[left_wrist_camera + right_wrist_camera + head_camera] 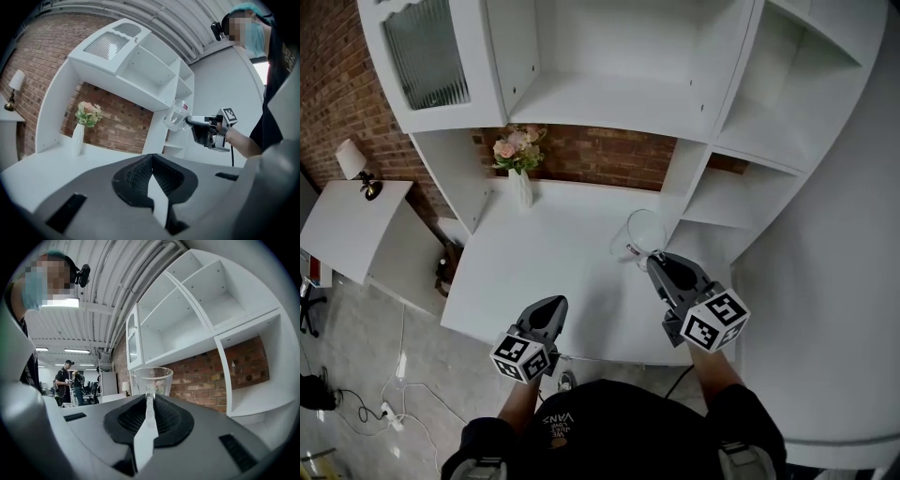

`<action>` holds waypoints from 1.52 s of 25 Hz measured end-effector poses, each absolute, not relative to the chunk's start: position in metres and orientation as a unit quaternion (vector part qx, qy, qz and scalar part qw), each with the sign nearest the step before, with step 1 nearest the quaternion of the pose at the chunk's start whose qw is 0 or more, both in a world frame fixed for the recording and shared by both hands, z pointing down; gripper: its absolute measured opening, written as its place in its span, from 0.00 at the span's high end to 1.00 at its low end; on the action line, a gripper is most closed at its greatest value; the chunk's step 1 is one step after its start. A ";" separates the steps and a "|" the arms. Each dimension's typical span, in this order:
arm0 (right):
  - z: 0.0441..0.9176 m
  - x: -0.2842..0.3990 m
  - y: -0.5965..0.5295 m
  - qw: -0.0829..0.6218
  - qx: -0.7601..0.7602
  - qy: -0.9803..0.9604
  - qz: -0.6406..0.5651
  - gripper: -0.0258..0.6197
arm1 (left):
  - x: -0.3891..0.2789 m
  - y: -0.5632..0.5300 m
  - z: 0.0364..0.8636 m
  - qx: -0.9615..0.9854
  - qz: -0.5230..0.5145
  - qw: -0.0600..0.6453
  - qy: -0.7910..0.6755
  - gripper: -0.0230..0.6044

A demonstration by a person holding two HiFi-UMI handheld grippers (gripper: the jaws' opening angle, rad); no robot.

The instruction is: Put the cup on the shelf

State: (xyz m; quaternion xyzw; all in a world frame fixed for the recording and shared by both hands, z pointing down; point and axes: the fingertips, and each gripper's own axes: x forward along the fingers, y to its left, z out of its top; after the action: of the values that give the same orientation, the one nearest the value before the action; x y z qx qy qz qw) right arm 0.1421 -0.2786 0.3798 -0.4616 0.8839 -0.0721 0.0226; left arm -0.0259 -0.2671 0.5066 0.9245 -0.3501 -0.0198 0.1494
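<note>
The cup (152, 379) stands upright, mouth up, just beyond the right fingers (129, 416), which pinch its near side; the left fingers (136, 176) are closed and empty.

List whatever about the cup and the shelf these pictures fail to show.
- Cup base: right gripper view, hidden behind the right gripper, which is shut on the cup.
- Red mark on the cup: left gripper view, too small to read.
- Shelf top: head view, cut off by the upper edge.
</note>
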 end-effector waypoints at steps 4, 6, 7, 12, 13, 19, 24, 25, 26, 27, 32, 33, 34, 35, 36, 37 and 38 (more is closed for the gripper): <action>0.350 0.136 -0.298 0.032 -0.473 0.879 -0.052 0.91 | -0.040 -0.277 0.506 0.930 -0.022 0.151 -0.333 0.95; 0.330 0.133 -0.307 0.035 -0.479 0.876 -0.034 0.91 | -0.047 -0.280 0.506 0.933 -0.022 0.153 -0.326 0.95; 0.321 0.132 -0.311 0.038 -0.482 0.875 -0.027 0.91 | -0.050 -0.281 0.506 0.934 -0.023 0.154 -0.322 0.95; 0.279 0.130 -0.334 0.042 -0.498 0.866 0.005 0.91 | -0.063 -0.290 0.507 0.938 -0.029 0.156 -0.310 0.95; 0.272 0.130 -0.338 0.040 -0.501 0.864 0.011 0.91 | -0.064 -0.291 0.506 0.938 -0.030 0.156 -0.307 0.95; 0.233 0.135 -0.363 0.025 -0.514 0.857 0.031 0.91 | -0.066 -0.296 0.506 0.943 -0.036 0.159 -0.290 0.95; 0.204 0.142 -0.384 -0.006 -0.529 0.848 0.039 0.91 | -0.067 -0.300 0.503 0.947 -0.037 0.158 -0.276 0.95; 0.199 0.143 -0.389 -0.012 -0.531 0.847 0.038 0.91 | -0.067 -0.301 0.502 0.948 -0.037 0.158 -0.274 0.95; 0.195 0.143 -0.394 -0.019 -0.532 0.845 0.037 0.91 | -0.067 -0.302 0.501 0.949 -0.038 0.157 -0.272 0.95; 0.192 0.144 -0.400 -0.026 -0.534 0.844 0.036 0.91 | -0.067 -0.304 0.501 0.949 -0.038 0.156 -0.270 0.95; 0.187 0.147 -0.421 -0.052 -0.529 0.847 0.015 0.91 | -0.066 -0.310 0.500 0.950 -0.041 0.153 -0.270 0.95; 0.187 0.147 -0.424 -0.059 -0.529 0.846 0.014 0.91 | -0.067 -0.311 0.500 0.949 -0.042 0.153 -0.271 0.95; 0.188 0.148 -0.427 -0.065 -0.530 0.845 0.011 0.91 | -0.068 -0.312 0.500 0.949 -0.042 0.154 -0.272 0.95; 0.189 0.148 -0.430 -0.070 -0.531 0.845 0.008 0.91 | -0.069 -0.314 0.500 0.949 -0.043 0.154 -0.273 0.95; 0.190 0.148 -0.433 -0.074 -0.531 0.844 0.003 0.91 | -0.070 -0.314 0.500 0.948 -0.044 0.155 -0.274 0.95; 0.190 0.149 -0.436 -0.079 -0.532 0.843 -0.001 0.91 | -0.071 -0.315 0.499 0.948 -0.044 0.156 -0.274 0.95; 0.191 0.149 -0.438 -0.084 -0.533 0.842 -0.003 0.91 | -0.071 -0.316 0.499 0.948 -0.045 0.156 -0.275 0.95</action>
State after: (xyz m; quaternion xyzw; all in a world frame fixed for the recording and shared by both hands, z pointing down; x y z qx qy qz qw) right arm 0.1489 -0.4383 0.1908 -0.5333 0.8418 -0.0032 -0.0837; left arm -0.0714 -0.3163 0.4993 0.9475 -0.2752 -0.0449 0.1564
